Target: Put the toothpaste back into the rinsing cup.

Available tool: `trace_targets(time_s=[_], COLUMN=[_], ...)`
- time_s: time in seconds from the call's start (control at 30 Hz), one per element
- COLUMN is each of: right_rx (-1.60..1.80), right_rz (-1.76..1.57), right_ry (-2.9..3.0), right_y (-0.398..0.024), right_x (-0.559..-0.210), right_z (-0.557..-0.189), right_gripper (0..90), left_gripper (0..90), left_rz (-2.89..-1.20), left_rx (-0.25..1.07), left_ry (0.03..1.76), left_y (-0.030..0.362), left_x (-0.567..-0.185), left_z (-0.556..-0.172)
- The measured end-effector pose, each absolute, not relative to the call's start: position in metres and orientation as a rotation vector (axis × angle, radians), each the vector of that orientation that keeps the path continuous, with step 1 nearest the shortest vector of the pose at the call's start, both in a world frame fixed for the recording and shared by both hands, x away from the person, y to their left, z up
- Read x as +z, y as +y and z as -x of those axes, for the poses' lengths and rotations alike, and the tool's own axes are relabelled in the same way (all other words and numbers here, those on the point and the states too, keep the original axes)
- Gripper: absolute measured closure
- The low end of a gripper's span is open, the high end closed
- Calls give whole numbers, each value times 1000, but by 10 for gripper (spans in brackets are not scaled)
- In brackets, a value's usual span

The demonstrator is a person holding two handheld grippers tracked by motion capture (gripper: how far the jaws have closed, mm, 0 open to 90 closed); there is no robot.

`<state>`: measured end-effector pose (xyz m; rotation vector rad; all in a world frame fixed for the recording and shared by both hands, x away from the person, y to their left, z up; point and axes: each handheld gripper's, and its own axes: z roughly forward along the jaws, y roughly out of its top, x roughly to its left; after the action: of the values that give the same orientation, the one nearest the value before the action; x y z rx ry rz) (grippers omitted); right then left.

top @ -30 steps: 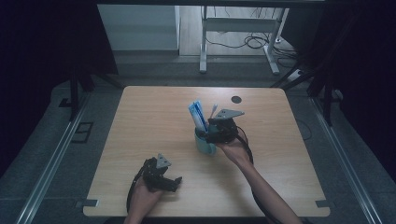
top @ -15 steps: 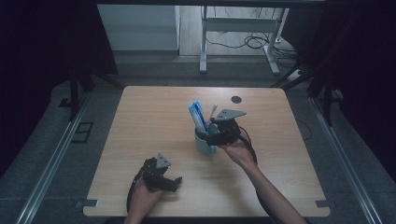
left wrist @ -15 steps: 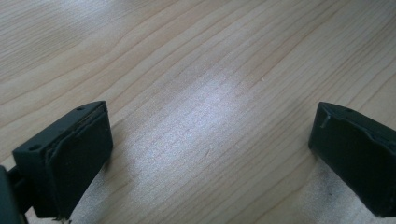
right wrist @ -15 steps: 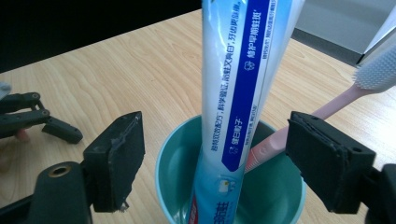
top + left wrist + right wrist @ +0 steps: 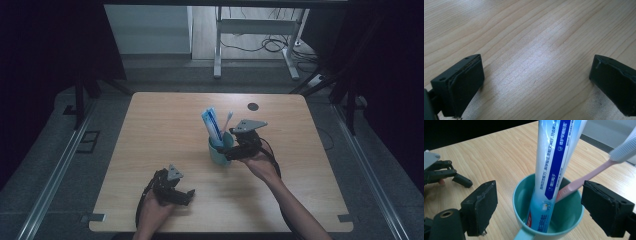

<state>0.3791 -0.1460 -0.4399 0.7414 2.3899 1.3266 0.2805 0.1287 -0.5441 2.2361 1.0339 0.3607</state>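
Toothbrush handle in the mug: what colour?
Pink handle, pale bristle head; clearest in the right gripper view.

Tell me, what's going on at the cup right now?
Right gripper open, jaws just widened, straddling the teal mug. Toothpaste tube and pink toothbrush stand inside. Left gripper open, nothing between. Nothing in the way.

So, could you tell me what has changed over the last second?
The right gripper has just been opening its jaws, which now stand apart on either side of the teal mug without pressing it. The toothpaste tube and pink toothbrush stayed in the mug; the left gripper stayed open on the table.
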Motion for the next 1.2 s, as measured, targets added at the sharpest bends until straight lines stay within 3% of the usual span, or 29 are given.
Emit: trace_targets(time_s=[1.2], right_rx=[1301], right_rz=[-814], right_ry=[2375], right_y=[-210], right_x=[-460], right_z=[-355], right_gripper=[112], left_gripper=[0], left_rz=[-2232], left_rx=[362], left_ry=[1034], left_y=[129], left_x=[-544], left_z=[-280])
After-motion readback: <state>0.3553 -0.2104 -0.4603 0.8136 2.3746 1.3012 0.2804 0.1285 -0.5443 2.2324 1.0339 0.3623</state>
